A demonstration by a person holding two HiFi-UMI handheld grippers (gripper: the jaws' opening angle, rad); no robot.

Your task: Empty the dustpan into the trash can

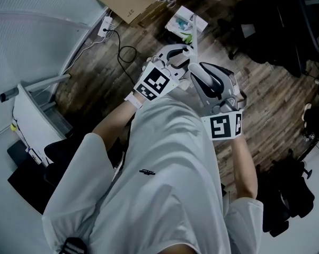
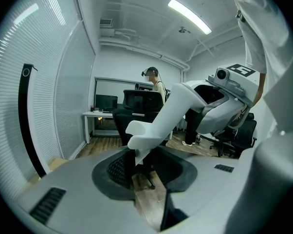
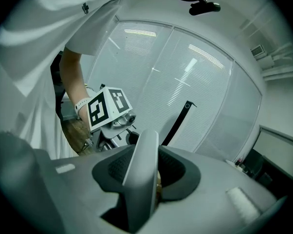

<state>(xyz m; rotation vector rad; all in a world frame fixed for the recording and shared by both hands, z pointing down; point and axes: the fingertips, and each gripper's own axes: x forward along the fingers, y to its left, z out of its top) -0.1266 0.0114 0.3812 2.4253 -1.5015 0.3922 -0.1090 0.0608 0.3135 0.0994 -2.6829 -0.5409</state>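
My right gripper (image 3: 147, 179) is shut on a white handle (image 3: 140, 155), which stands upright between its jaws. From the left gripper view the same handle (image 2: 178, 108) slants down out of the right gripper (image 2: 222, 99), and its blunt end hangs just over the mouth of my left gripper (image 2: 149, 182). The left jaws stand apart, floor shows through the gap, and neither pad presses the handle. In the head view both grippers, left (image 1: 183, 56) and right (image 1: 199, 74), are held close together in front of my body, with a thin white shaft (image 1: 193, 38) rising beyond them. I cannot make out the pan itself.
Wooden floor (image 1: 265, 99) lies below. On it are flattened cardboard (image 1: 129, 0), a white pack with green print (image 1: 185, 21) and a power strip with a black cable (image 1: 107, 25). Black office chairs (image 1: 276, 30) stand at the right. A person (image 2: 158, 87) stands by a far desk.
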